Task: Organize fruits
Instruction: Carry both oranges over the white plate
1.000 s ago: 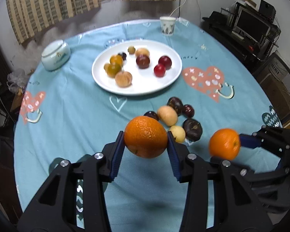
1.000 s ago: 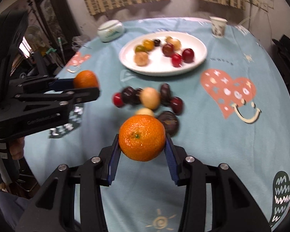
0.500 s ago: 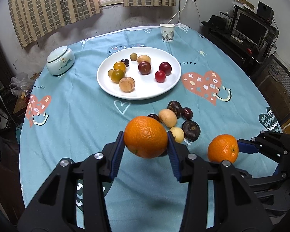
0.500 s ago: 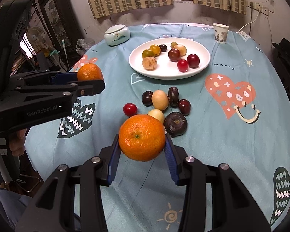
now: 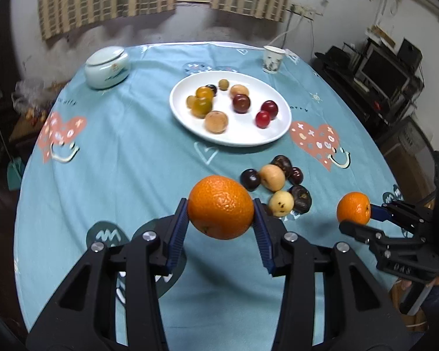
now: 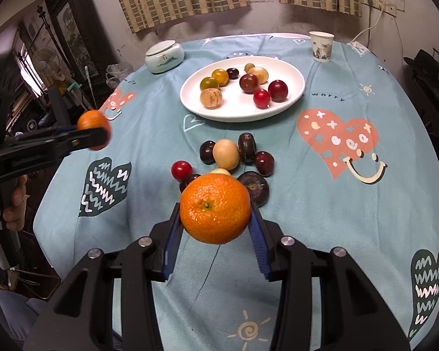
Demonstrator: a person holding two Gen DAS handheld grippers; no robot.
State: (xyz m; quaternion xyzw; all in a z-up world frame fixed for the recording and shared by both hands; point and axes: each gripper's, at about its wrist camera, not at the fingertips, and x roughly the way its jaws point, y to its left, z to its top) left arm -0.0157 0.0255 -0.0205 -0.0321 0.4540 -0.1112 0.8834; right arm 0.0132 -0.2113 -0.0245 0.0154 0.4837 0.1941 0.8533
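Striped beige curtains hang behind a round table [image 5: 137, 158] covered in a light-blue cloth printed with hearts. Above its near edge the left tool [image 5: 221, 213] pinches a large round orange [image 5: 221, 211] between its blue-padded fingers [image 5: 177, 234], holding it clear of the cloth. The right tool [image 6: 215, 210] likewise clamps a second round orange with a green stem dot [image 6: 215, 208], also held in the air. Just beyond both tools, a loose cluster of small fruits [image 6: 234, 161] lies on the cloth: dark purple plums, a pale tan round fruit, a yellowish one and a red cherry-like fruit, most of them touching. Farther on, a white oval plate [image 5: 273, 137] carries yellow-green, tan and red small fruits set apart from each other. Behind the plate stand a white lidded ceramic jar [image 5: 106, 67] to the left and a patterned paper cup [image 5: 273, 58] to the right, well apart.
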